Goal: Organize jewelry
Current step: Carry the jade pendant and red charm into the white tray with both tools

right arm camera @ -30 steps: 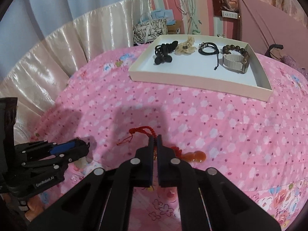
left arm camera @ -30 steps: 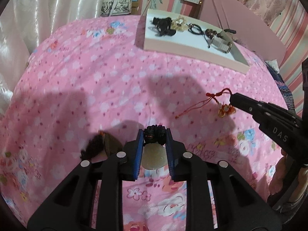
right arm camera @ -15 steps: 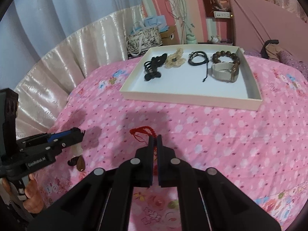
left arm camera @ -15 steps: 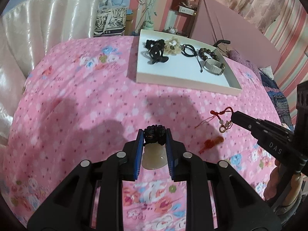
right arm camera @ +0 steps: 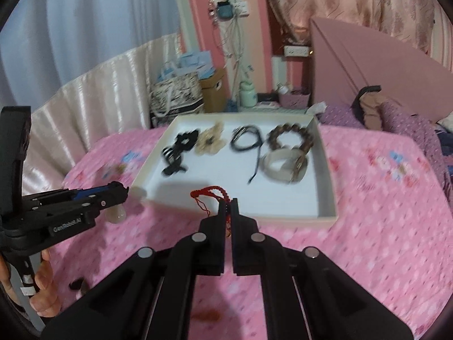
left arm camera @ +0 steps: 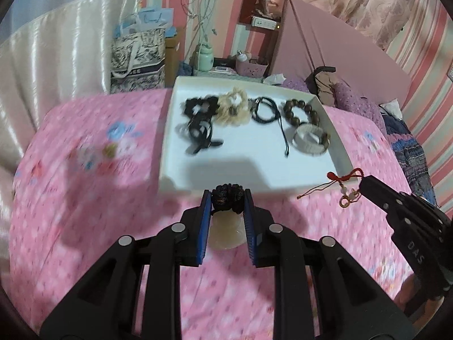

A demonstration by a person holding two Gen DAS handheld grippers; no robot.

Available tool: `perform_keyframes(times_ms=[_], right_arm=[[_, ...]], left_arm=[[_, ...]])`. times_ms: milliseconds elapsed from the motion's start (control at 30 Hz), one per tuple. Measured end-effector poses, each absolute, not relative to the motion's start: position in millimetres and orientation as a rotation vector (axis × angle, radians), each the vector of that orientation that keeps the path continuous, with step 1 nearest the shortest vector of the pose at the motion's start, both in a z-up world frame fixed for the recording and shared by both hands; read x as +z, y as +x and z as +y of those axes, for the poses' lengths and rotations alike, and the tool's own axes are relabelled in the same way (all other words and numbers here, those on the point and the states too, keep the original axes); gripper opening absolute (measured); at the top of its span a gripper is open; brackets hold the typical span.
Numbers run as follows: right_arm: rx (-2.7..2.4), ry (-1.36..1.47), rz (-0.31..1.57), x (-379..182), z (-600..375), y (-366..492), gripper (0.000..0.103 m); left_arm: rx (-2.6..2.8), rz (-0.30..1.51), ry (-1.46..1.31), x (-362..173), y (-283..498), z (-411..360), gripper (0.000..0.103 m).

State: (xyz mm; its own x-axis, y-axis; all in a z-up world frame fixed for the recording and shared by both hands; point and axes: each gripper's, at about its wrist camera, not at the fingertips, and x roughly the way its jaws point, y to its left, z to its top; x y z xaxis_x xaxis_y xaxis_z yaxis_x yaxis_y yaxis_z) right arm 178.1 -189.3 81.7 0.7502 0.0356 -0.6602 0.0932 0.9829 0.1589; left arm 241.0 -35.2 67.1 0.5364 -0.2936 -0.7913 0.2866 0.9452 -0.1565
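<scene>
Pink floral bedspread [left arm camera: 85, 198] fills the lower half of both views, with a cream curtain [left arm camera: 56, 65] at upper left and a pink headboard [left arm camera: 334, 45] at upper right. Striped wall, sockets and a printed bag [left arm camera: 137, 56] stand beyond the bed's far edge.

My left claw [left arm camera: 226, 198] is narrow, its blue pads clamped on a black knotted cord [left arm camera: 226, 195], and a pale stone pendant [left arm camera: 225, 232] hangs under it. In the right view that claw [right arm camera: 124, 195] sits at lower left, just beside the tray's near left corner. My right claw [right arm camera: 228, 206] is pinched tight on a red cord charm [right arm camera: 209, 192], whose loops stick out over the tray's near edge; in the left view it [left arm camera: 362, 182] comes in from the right with the charm [left arm camera: 348, 187] dangling.

White tray [left arm camera: 254, 178] lies mid-frame on the bedspread. Inside, along its far side from left to right: black hair ties [left arm camera: 198, 121], a beige scrunchie [left arm camera: 232, 107], a black cord bracelet [left arm camera: 266, 110], a bead bracelet [left arm camera: 301, 110] and a grey band [left arm camera: 310, 141]. The tray's near half is bare.

Bedspread and tray edges are smeared by blur. A small dark thing [right arm camera: 76, 284] at lower left of the right view is too blurred to name. Fingers [right arm camera: 42, 280] show on my left handle.
</scene>
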Motion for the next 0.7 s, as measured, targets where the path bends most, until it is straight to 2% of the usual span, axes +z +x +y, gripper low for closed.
perform_keyframes(times_ms=[233,400,700], right_arm=[[-0.115,0.182,0.741,75,-217,220,0.002],[-0.197,0.214,0.788,48,-251,246,0.002],[-0.239,0.243,0.845,16,-278,249,0.002]], left_arm=[[-0.350,0.972,-0.010,55,296,-75,0.021],[-0.335,1.004,-0.008,34,328,-101,0.021],[-0.323,1.032,-0.023,-3,354,-132,0.021]])
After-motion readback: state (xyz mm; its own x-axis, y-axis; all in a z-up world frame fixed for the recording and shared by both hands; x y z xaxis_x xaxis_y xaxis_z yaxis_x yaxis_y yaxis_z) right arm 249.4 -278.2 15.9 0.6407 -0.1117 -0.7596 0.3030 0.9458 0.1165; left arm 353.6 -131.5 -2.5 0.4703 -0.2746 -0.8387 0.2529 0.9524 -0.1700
